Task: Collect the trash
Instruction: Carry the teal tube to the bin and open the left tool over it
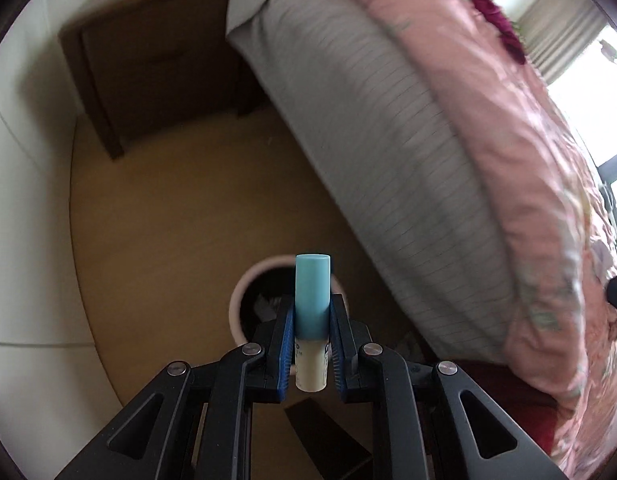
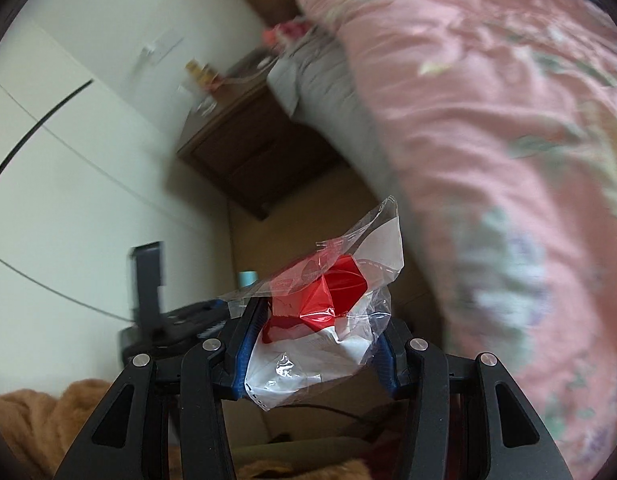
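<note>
Left gripper (image 1: 312,344): jaws nearly closed, blue pads pressed on both sides of a small tube (image 1: 312,312) with a teal cap and a cream body. The tube stands upright between the pads, cap end out past the fingertips, cream end toward the camera. Print on the body is too small to read.

Directly below and beyond the tube: a round bin (image 1: 244,292) with a pale pink rim, standing on the wooden floor (image 1: 168,220). Its inside is dark, with some light scraps; contents unclear.

Right gripper (image 2: 314,340): jaws about half open, closed on a crumpled clear plastic wrapper (image 2: 328,304) with red and white parts. The wrapper bulges up and forward past the fingertips.

Surroundings: a bed with a grey striped mattress side (image 1: 368,128) and a pink floral quilt (image 2: 488,120) runs along the right of both views. A brown wooden nightstand (image 1: 148,64) stands at the bed's head against a white wall (image 2: 88,140). Small items on its top are blurred. In the right wrist view the left gripper's dark body and the teal cap show at left.
</note>
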`<state>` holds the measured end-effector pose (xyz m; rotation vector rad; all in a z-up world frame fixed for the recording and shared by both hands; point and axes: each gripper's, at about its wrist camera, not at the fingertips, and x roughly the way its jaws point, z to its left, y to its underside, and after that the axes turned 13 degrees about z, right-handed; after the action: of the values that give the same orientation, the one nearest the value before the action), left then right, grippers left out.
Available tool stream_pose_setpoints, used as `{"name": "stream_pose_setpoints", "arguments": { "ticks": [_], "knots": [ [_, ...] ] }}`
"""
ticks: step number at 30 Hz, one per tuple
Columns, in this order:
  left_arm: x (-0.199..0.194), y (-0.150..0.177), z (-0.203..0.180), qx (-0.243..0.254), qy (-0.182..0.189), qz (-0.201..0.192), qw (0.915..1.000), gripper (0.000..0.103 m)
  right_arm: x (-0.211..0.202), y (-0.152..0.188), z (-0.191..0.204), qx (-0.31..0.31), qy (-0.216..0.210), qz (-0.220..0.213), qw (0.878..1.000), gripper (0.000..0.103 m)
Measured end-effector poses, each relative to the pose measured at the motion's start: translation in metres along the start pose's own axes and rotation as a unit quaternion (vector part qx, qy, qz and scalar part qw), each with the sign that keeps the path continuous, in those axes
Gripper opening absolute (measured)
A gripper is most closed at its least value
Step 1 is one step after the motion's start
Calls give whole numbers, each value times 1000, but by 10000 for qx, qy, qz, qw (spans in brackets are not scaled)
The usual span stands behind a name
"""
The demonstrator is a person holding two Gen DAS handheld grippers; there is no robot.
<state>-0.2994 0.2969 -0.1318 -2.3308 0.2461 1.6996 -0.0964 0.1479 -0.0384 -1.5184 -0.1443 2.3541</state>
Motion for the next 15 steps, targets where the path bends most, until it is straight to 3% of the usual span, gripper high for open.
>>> {"name": "stream_pose_setpoints", "arguments": {
  "ticks": [8,15],
  "knots": [
    [68,-9,8,-64,2,655,9978,18,41,-11,-1,201,112,417,9989,48],
    [96,-21,13,-98,-211,893,9957,18,60,-17,-8,390,201,616,9971,48]
  ]
}}
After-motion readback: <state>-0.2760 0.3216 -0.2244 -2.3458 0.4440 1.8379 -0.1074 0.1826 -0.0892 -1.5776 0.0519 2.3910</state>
